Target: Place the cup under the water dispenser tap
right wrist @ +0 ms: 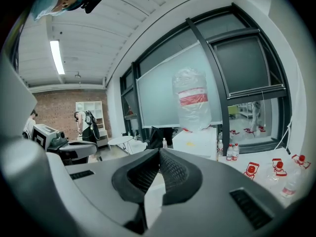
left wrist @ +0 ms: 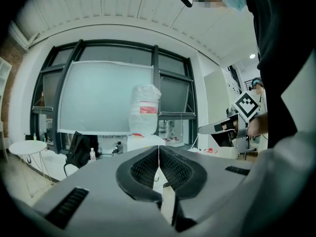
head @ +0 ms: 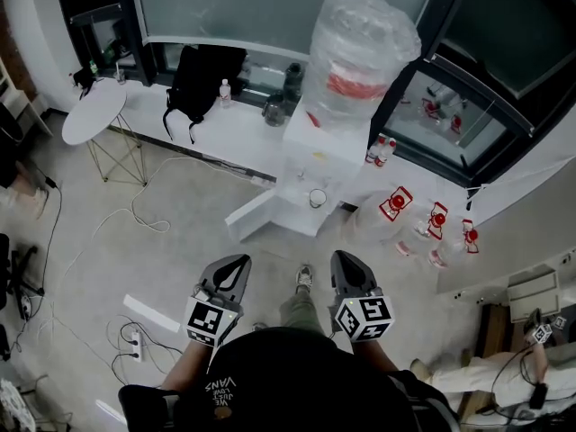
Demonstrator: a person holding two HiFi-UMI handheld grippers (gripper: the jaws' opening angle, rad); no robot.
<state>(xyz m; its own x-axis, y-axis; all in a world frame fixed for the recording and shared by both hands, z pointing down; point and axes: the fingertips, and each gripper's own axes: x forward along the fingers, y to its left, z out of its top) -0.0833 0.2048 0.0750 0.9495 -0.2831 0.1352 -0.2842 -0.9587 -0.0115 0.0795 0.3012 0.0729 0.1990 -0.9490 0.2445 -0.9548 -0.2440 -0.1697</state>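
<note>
1. The white water dispenser (head: pixel 310 156) stands straight ahead, up against the long window ledge (head: pixel 238 138). A big bottle (head: pixel 360 52) sits on top of it.
2. The cup (head: pixel 317 198) stands in the front of the water dispenser, low down. (I cannot tell if it is right below a tap.)
3. There is bare grey floor (head: pixel 180 259) between the person and the water dispenser, so the way in is open.
4. A white flap (head: pixel 256 216) sticks out from the water dispenser's bottom left edge.
5. Cables (head: pixel 135 214) lie on the floor to the left. Jugs with red caps (head: pixel 423 223) lie close by on the right.
6. A round desk (head: pixel 94 111) is far off to the left, and a black bag (head: pixel 202 79) sits on the window ledge.
7. The left hand-held gripper (head: pixel 238 261) is held low and near the body, pointing at the water dispenser. Its jaws are pressed together with nothing in them.
8. The right hand-held gripper (head: pixel 344 257) is held the same way beside it, well back from the cup. Its jaws are together and empty too.
</note>
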